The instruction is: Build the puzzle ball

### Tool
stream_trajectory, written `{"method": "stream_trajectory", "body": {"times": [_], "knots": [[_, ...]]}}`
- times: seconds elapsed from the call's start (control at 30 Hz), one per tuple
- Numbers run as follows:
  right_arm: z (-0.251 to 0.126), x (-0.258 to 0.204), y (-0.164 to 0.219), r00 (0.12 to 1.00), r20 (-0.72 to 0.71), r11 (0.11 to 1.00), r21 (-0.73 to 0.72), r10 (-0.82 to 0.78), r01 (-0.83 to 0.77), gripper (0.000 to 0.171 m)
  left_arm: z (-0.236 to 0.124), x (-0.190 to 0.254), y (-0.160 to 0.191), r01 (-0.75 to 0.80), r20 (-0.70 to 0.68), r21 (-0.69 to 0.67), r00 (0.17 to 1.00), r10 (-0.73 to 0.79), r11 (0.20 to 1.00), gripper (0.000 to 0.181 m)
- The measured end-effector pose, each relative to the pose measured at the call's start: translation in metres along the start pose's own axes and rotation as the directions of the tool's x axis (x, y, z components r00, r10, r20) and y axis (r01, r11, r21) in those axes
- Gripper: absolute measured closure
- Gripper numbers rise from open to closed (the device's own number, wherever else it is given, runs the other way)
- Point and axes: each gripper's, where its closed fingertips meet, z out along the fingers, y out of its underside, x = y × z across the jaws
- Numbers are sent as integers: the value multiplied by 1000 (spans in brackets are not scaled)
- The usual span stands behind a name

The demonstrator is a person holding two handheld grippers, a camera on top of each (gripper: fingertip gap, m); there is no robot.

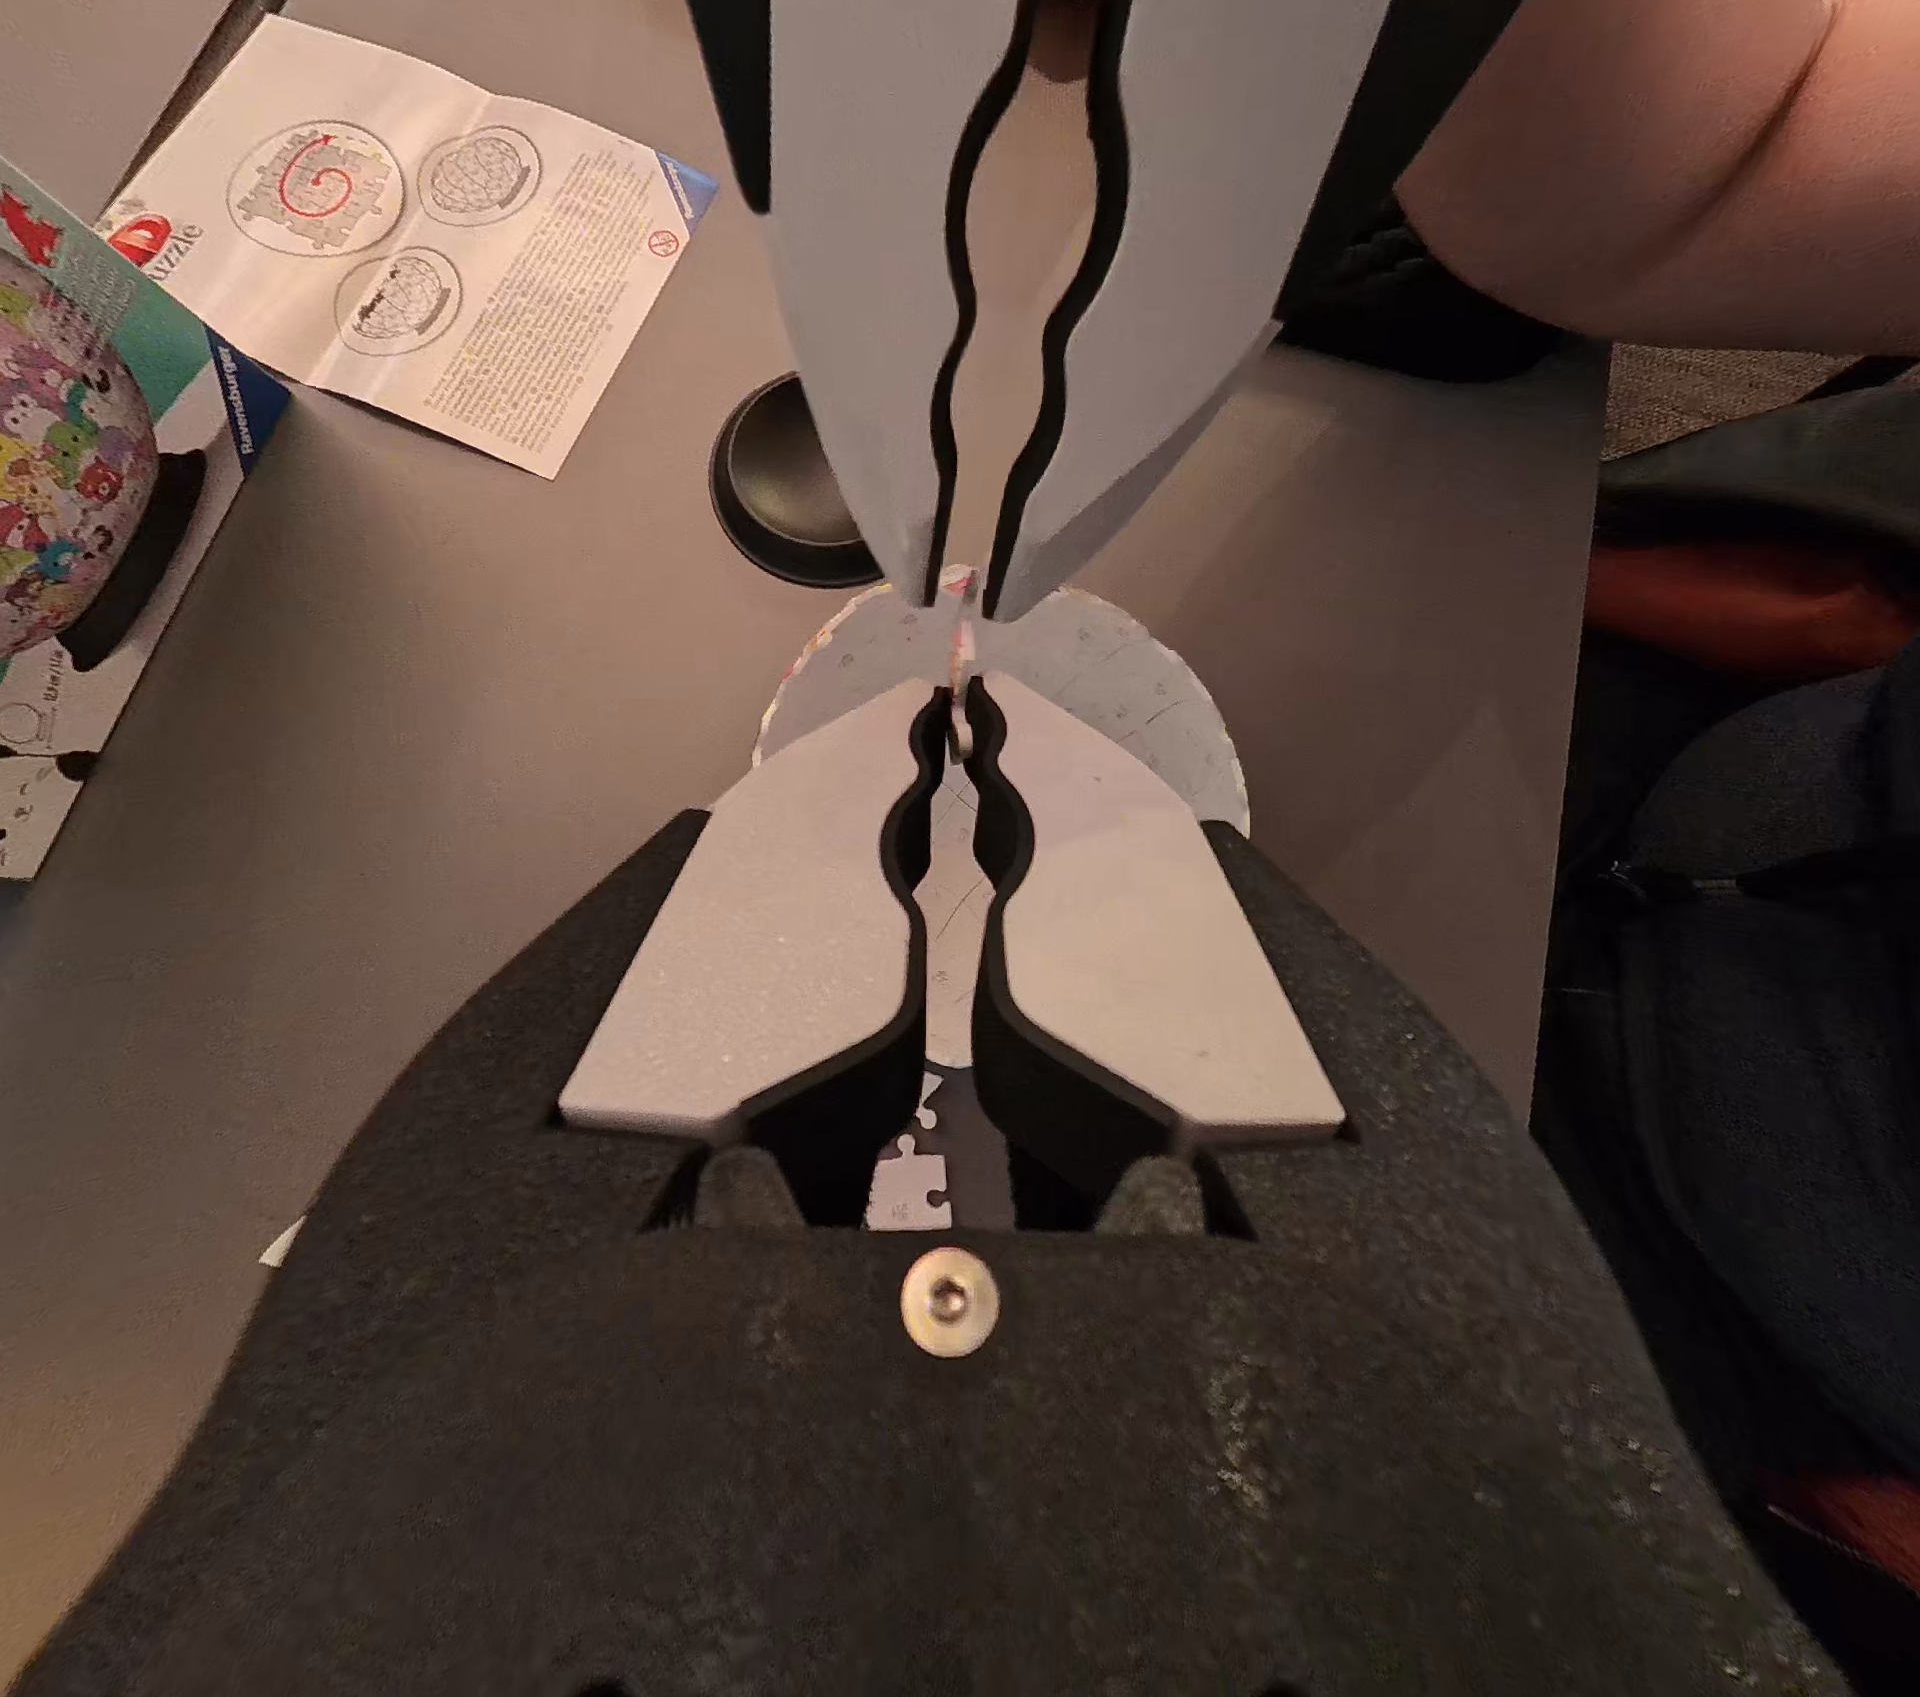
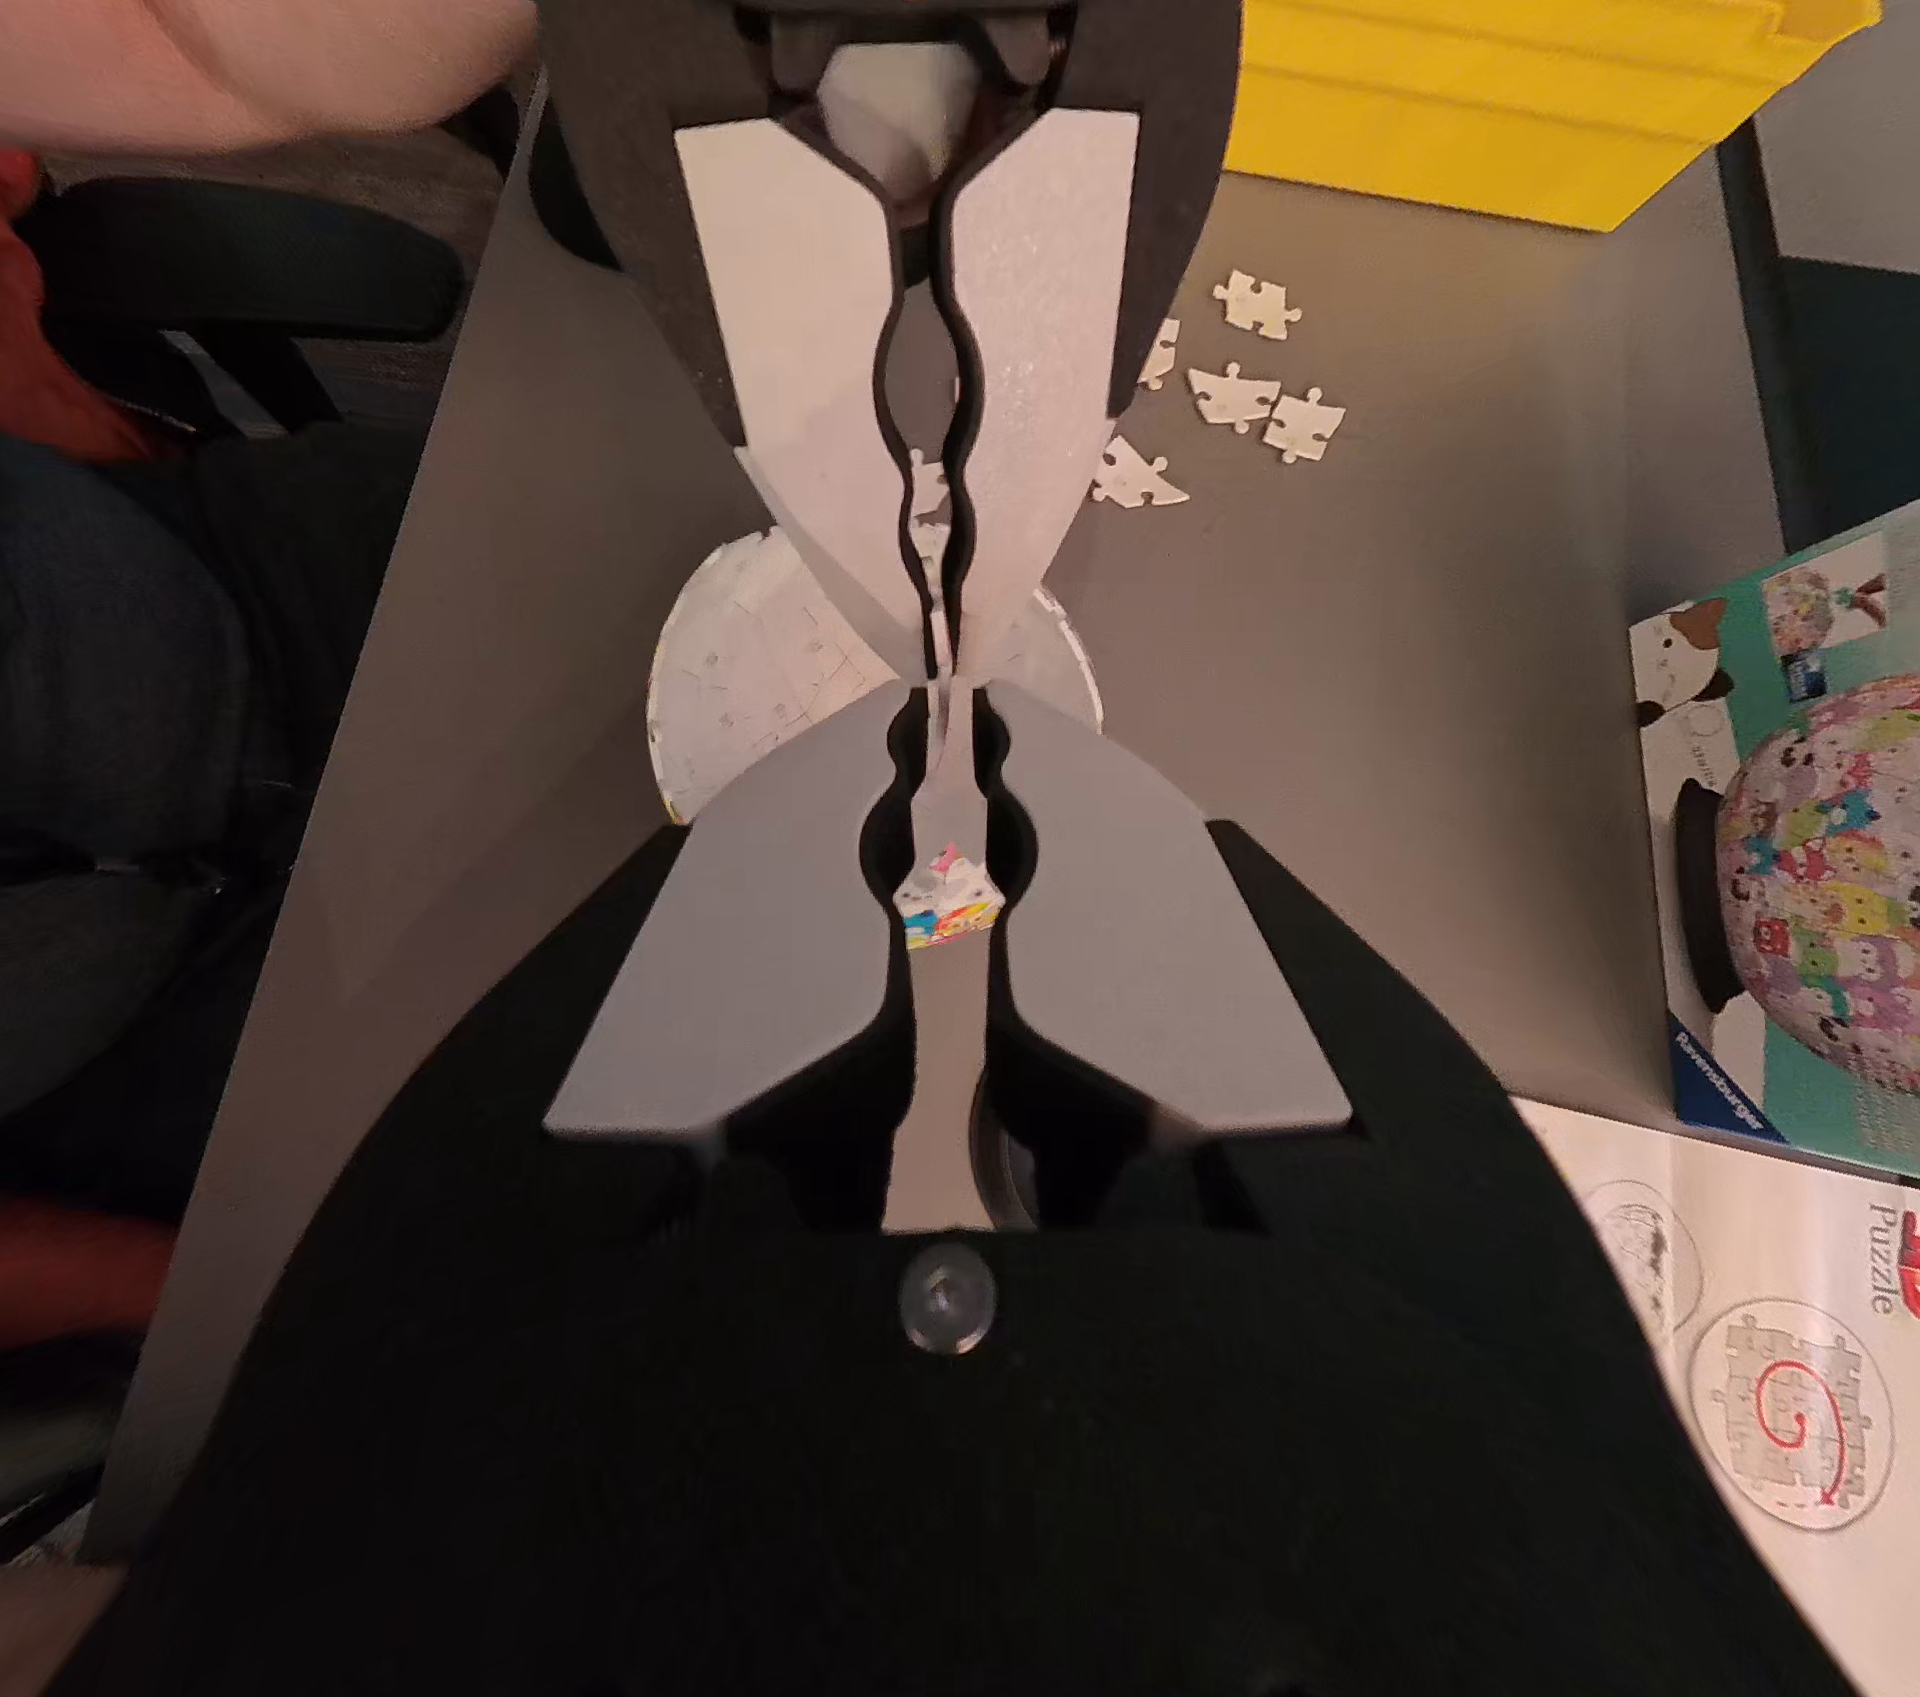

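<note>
Meeting tip to tip: left tool (image 1: 954,705) and right tool (image 2: 943,705), both narrowed onto one puzzle piece (image 1: 963,660), above the half-built ball (image 2: 727,671) on the tabletop (image 1: 416,764). Loose pieces (image 2: 1257,390), box (image 2: 1808,868), leaflet (image 1: 416,234) nearby.

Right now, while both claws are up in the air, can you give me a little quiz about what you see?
1. True or false: the left claw and right claw meet tip to tip, pinching a small puzzle piece.
2. What sits below the claws? A) a white half-built puzzle ball B) a red cup C) a book
3. Fill in: the loose white puzzle pieces lie near the ____ plastic bin.
Key: 1 true; 2 A; 3 yellow.
</note>
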Motion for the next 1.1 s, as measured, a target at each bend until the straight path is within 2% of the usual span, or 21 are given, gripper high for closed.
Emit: {"method": "stream_trajectory", "body": {"times": [0.1, 0.4, 0.57, 0.7, 0.77, 0.9, 0.97, 1.03, 1.1], "knots": [[2, -3, 0, 1000, 24, 1000, -1, 10, -10, 168, 1, 1, 0, -12, -6, -8, 1000, 12, 1000, 179], [3, 4, -2, 999, 1, 999, 9, 48, -48, 168, -5, -3, -7, -5, -4, 56, 1000, 5, 998, 178], [-3, 13, -4, 989, 44, 986, 88, 139, -142, 168, -40, -19, -4, -22, 133, 198, 991, -5, 980, 138], [-5, 20, 0, 979, 77, 974, 116, 187, -195, 168, -59, -8, 34, -9, 195, 279, 980, -47, 960, 104], [-2, 24, 3, 974, 81, 969, 114, 211, -219, 168, -53, 4, 65, 10, 221, 250, 973, -67, 968, 91], [12, 25, 9, 968, 107, 966, 101, 226, -237, 168, -28, 29, 100, 20, 307, 259, 946, -102, 966, 80], [21, 25, 14, 963, 124, 964, 90, 239, -251, 168, -16, 32, 111, 9, 393, 248, 913, -109, 969, 75], [28, 29, 17, 958, 126, 958, 93, 259, -271, 168, -9, 33, 114, 5, 454, 273, 881, -134, 962, 73], [33, 32, 19, 953, 123, 951, 103, 278, -291, 168, 2, 39, 110, 50, 432, 319, 881, -192, 946, 67]]}}
